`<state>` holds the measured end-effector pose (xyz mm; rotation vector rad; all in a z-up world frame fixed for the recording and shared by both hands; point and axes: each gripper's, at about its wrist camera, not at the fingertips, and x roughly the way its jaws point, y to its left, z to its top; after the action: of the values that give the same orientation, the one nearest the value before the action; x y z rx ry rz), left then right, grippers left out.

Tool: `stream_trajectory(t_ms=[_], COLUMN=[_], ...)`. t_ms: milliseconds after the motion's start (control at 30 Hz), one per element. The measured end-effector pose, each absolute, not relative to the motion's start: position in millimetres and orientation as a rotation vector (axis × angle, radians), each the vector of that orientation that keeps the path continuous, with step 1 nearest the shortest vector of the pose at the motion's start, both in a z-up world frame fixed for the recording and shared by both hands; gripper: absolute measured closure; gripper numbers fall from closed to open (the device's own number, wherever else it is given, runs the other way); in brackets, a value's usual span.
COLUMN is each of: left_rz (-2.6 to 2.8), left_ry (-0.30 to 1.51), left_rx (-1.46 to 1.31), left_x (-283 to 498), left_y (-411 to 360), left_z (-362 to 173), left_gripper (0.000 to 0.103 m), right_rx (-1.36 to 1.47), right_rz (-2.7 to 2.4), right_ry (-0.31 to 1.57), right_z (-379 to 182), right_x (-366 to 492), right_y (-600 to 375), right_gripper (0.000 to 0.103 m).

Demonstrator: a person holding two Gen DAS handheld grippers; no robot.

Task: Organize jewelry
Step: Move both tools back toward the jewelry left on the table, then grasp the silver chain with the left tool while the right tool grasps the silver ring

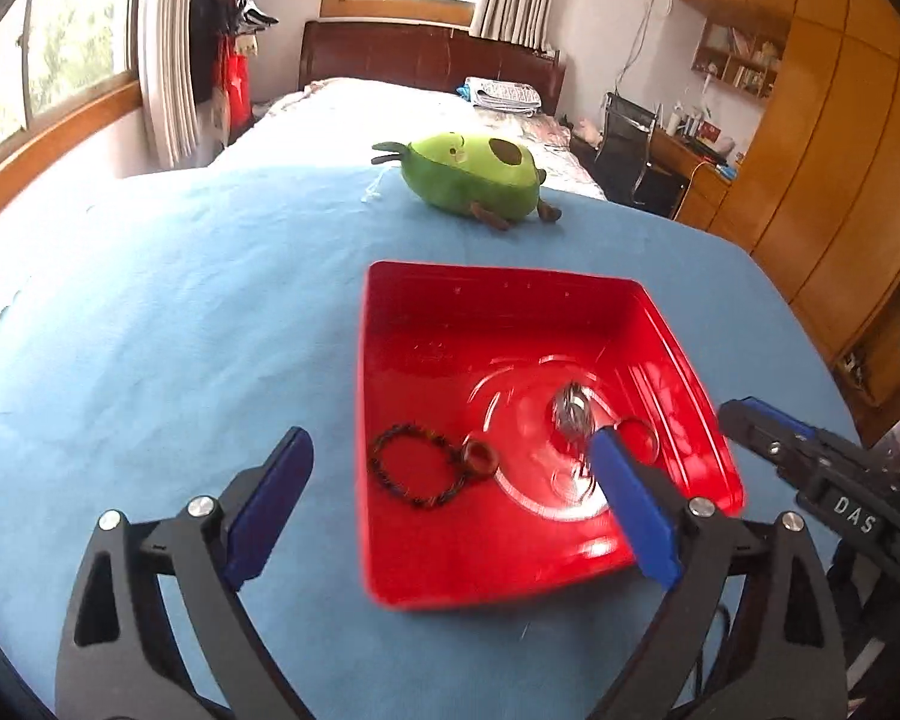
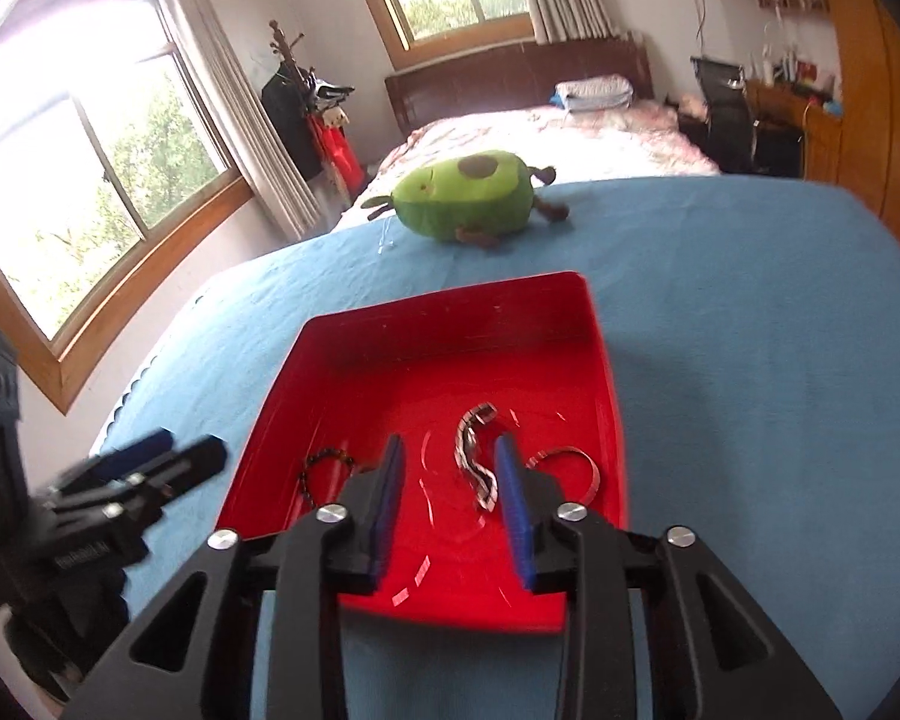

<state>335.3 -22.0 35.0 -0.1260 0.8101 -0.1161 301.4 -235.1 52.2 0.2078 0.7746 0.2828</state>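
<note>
the red tray [image 1: 510, 312] sits on the blue cloth [image 1: 180, 312], with the avocado plush [image 1: 474, 177] beyond it. already in the tray: a dark beaded bracelet [image 1: 414, 467] at the near-left, a small brown ring [image 1: 480, 457] touching it, a silvery chain [image 2: 477, 459] near the middle, blurred in the left wrist view, and a thin bangle [image 2: 570, 471] to its right.

the left gripper [image 1: 450, 480] stands wide open with nothing held; 1 finger is over the cloth just left of the tray, the other over the tray floor near the chain. the right gripper [image 2: 450, 480] is part open, its fingers either side of the chain's near end, and the pads do not appear to press on it. whether the chain lies flat or hangs i cannot tell.

this looks like the step of dropping pieces into the tray, with 4 pieces in. no loose jewelry shows on the cloth in either view, so the task seems close to done.

the next move calls for lifting both grippers clear of the tray without snagging the chain or nudging the tray's rim, then checking the cloth for anything left.
</note>
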Motion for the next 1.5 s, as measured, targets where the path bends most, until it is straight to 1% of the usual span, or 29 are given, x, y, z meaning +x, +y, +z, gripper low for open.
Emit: stream_trajectory(t_ms=[133,300,633,767,967,1100,1333,1500], left_rz=[-0.116,-0.127,-0.142,-0.135,-0.141,-0.144,-0.140,-0.137], left_ry=[0.834,0.876,0.988,0.981,1.004,1.016,1.021,1.024], left_rx=[-0.092,-0.055,-0.097,-0.071,-0.080,-0.078,-0.074,-0.078], left_x=[306.3,273.0,217.0,193.8,173.8,163.3,150.7,148.9], left_y=[-18.8,-14.1,11.4,13.2,12.6,9.4,9.2,7.6], left_z=[33.2,15.5,-29.2,-35.6,-47.9,-56.6,-64.3,-64.8], left_gripper=[0.008,0.007,0.007,0.007,0.007,0.007,0.007,0.007], right_rx=[0.195,0.176,0.196,0.234,0.219,0.199,0.203,0.204], right_rz=[0.276,0.270,0.285,0.313,0.335,0.339,0.350,0.369], right_ry=[0.776,0.782,0.859,0.909,0.949,0.979,1.006,1.012], right_z=[54.2,51.8,26.4,9.4,-9.4,-24.6,-42.1,-47.5], right_x=[279.2,258.9,222.7,203.0,171.3,152.9,136.5,131.7], right_y=[-241.2,-242.0,-242.5,-243.8,-235.1,-230.8,-230.6,-228.2], right_gripper=[0.071,0.071,0.071,0.071,0.071,0.069,0.069,0.071])
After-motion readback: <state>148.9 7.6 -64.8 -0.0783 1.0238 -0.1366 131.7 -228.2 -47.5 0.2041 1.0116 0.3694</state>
